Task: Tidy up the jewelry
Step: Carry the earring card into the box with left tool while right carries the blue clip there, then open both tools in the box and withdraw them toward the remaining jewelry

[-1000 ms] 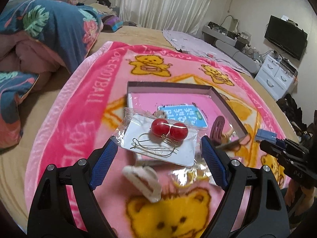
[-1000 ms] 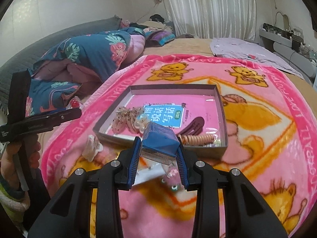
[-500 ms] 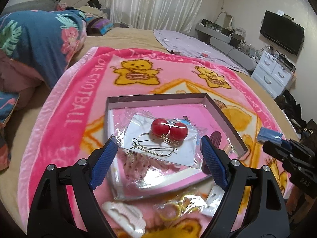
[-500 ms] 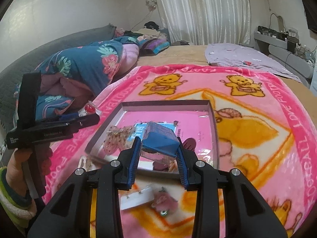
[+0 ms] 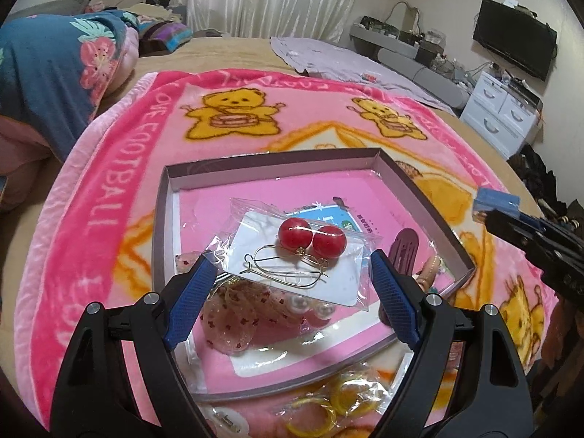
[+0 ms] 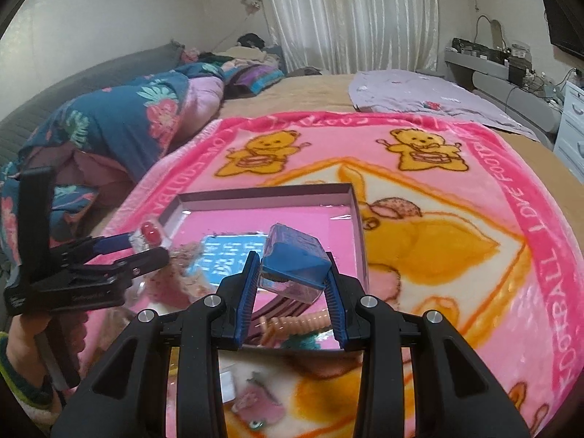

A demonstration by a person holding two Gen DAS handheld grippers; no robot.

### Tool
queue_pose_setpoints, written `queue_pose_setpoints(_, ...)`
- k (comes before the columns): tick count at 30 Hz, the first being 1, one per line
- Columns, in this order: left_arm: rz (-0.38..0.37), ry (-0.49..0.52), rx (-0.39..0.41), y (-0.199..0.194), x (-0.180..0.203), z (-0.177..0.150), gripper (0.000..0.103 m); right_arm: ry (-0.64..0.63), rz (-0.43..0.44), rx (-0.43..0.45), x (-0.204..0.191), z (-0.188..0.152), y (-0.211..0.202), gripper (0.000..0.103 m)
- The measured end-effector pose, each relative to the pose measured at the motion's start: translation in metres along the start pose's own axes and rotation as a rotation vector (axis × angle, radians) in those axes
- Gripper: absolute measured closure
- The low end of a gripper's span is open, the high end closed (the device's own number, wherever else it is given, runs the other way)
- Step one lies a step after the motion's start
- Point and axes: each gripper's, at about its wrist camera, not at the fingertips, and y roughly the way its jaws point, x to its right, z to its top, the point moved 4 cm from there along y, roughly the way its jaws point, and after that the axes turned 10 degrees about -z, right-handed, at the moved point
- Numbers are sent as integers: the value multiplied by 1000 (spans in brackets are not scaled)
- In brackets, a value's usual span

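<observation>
Left tool (image 5: 288,273): closed on the clear earring packet (image 5: 295,255), gripped by its two side edges; white card inside with two red bead earrings (image 5: 312,238) on gold hoop wires; packet held flat, above the near left part of the tray

Right tool (image 6: 292,273): closed on a small blue-lidded box (image 6: 294,264), clear lower half, tilted; held above the near edge of the tray

Tray (image 5: 277,162): shallow grey-walled box, pink lining, set on a pink bear-print blanket (image 5: 109,189) spread over the bed. Contents: blue printed card (image 5: 325,215); sheer pink dotted bow with pearls (image 5: 241,310); dark maroon hair clip (image 5: 403,252); beige ribbed clip (image 6: 299,323), near right corner

Outside tray, on blanket near its front wall: bagged yellow rings (image 5: 328,405); small pink ornament (image 6: 255,405); other pieces too blurred to name

Step in hand, by judgement: both items carried over the tray, neither yet put down

Next move, by judgement: lower packet onto bare pink lining left of the blue card, clear of the bow, then part the jaws; packet light and slippery, likely to cling or slide, so release low and level. Blue-lidded box to be righted before setting down in free space near the right wall
</observation>
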Motion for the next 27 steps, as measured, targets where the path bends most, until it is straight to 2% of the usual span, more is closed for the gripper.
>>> queue_pose_setpoints(11,30,-14,-48,16,-12,-11,25,-5,-35,-89,4,-23,40,70)
queue_pose_setpoints(19,44,-21,-55,16,-14,-15,24,-10,-26,-115,2,-30,46,69)
queue_pose_setpoints(22,44,-20,-53,15,-14,-15,21,-2,-19,-106,3,-30,40,59)
queue_pose_setpoints(23,44,-20,-52,14,-15,-15,21,7,-19,-97,5,-30,37,52)
queue_pose_setpoints(27,42,-30,-41,4,-16,-12,16,37,-3,-58,10,-26,22,41)
